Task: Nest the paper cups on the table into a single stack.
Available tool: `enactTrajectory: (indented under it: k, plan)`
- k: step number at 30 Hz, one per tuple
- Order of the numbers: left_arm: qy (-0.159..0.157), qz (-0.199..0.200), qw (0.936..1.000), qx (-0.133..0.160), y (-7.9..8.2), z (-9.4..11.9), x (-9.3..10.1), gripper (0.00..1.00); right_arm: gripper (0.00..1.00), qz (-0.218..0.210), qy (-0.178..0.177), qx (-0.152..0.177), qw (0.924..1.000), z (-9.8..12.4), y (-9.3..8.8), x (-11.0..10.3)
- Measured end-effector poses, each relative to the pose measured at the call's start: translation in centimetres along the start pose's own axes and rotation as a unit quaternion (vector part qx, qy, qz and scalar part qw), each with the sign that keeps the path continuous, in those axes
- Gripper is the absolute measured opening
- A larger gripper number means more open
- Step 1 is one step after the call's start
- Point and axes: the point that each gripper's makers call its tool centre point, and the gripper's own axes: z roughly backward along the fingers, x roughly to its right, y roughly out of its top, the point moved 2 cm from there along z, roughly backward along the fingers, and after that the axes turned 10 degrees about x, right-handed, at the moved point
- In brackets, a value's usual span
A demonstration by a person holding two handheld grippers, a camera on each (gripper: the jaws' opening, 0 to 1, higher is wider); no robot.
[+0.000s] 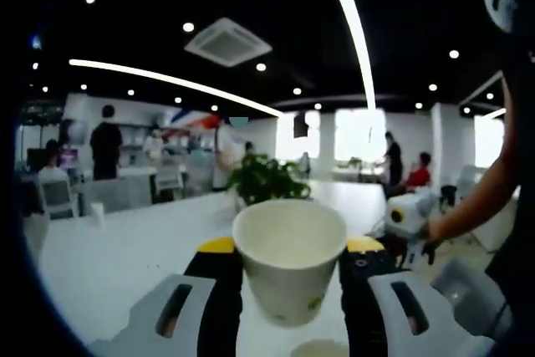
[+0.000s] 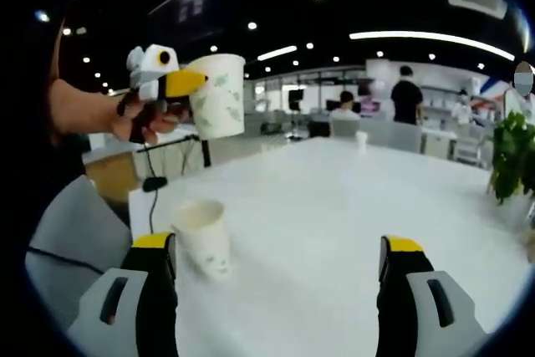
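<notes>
In the left gripper view my left gripper is shut on a white paper cup, held upright with its mouth open toward the top of the view. The rim of a second cup peeks in below it. From the right gripper view, the left gripper holds that cup in the air at the upper left. A second paper cup stands on the white table beside my right gripper's left jaw. My right gripper is open and holds nothing.
A green plant stands on the table's far side. A small cup sits far down the table. The person's hand grips the left gripper. Chairs, desks and several people fill the office behind.
</notes>
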Motion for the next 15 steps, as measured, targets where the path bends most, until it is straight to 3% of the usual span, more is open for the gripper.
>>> enactTrajectory:
  k: [15]
  plan:
    - [-0.003, 0.003, 1.0, -0.008, -0.8, 0.8, 1.2, 0.43, 1.0, 0.0, 0.001, 0.001, 1.0, -0.2, 0.0, 0.0]
